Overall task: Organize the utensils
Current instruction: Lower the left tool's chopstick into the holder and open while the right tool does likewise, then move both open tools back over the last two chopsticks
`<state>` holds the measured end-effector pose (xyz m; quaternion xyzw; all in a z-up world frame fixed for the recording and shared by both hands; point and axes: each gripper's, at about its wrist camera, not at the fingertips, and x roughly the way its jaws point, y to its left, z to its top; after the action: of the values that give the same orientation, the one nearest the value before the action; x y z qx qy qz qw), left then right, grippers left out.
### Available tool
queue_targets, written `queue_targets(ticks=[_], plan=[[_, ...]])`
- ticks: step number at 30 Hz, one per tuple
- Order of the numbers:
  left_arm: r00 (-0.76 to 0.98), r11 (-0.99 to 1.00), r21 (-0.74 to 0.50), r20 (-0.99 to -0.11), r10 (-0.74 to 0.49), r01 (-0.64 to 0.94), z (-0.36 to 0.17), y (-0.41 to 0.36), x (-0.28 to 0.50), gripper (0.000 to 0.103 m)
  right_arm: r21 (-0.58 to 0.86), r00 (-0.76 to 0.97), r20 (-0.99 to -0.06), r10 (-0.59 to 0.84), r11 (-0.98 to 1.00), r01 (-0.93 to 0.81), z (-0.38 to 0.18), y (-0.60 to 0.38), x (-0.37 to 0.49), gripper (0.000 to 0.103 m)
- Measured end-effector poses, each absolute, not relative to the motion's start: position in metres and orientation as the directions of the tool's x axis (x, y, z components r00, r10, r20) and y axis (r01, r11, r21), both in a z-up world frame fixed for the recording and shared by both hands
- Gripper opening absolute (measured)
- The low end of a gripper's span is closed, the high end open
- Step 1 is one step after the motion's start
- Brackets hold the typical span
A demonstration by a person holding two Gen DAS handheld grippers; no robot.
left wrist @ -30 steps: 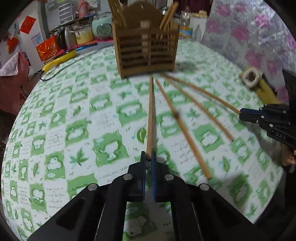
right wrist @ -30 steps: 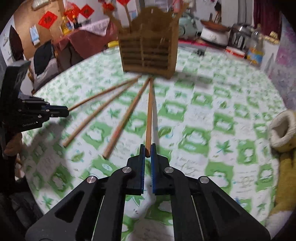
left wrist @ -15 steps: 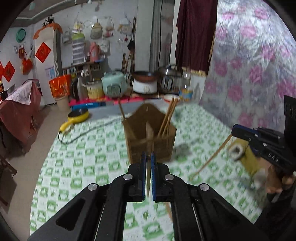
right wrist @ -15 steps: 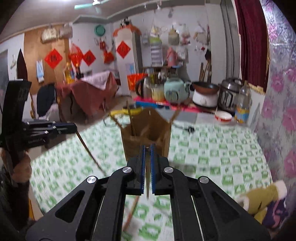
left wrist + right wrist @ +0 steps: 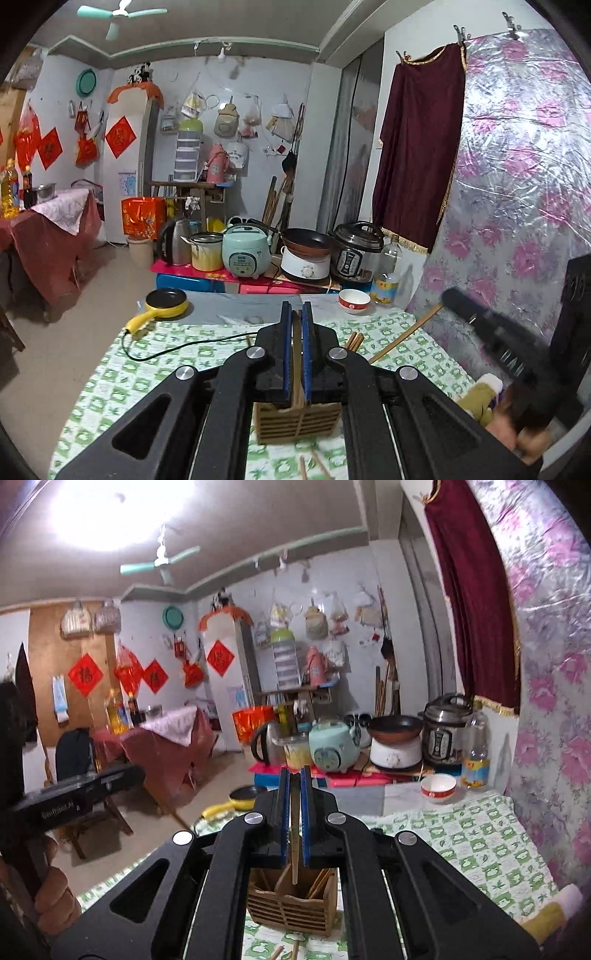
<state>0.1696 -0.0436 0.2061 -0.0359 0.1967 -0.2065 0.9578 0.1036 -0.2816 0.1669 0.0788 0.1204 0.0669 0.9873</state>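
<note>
My left gripper is shut on a wooden chopstick that hangs down toward the slatted wooden utensil holder below it. My right gripper is shut on another chopstick, its tip just above the holder, which has several chopsticks in it. The right gripper also shows blurred in the left wrist view with its chopstick. The left gripper shows at the left of the right wrist view. Loose chopsticks lie on the table in front of the holder.
The table has a green and white checked cloth. A yellow pan with a cord, a red and white bowl and a bottle stand at its far edge. A stuffed toy lies at the right.
Both grippers have lifted their chopsticks off the table, swung them upright and brought them over the holder. The views now look across the room instead of down at the cloth.
</note>
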Motion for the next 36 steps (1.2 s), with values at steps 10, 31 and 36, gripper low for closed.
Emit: queue_targets(ticks=[10,31,36], plan=[[0.822,0.927,-0.192,-0.429,-0.374,0.322,0.176,-0.037,0.227,0.006,0.216,0.949,-0.265,0.172,0.970,-0.116,0.145,-0.289,0.139,0.006],[0.843,0.961,-0.121,-0.463,-0.275,0.247,0.160,-0.048,0.226,0.097,0.245,0.911,-0.361,0.198,0.963,-0.112,0.123,-0.291,0.160,0.046],[0.844,0.972,-0.114,-0.482,-0.236,0.207,0.159,-0.049,0.230,0.097,0.228,0.933,-0.320,0.167,0.969,-0.095,0.128,-0.288,0.148,0.074]])
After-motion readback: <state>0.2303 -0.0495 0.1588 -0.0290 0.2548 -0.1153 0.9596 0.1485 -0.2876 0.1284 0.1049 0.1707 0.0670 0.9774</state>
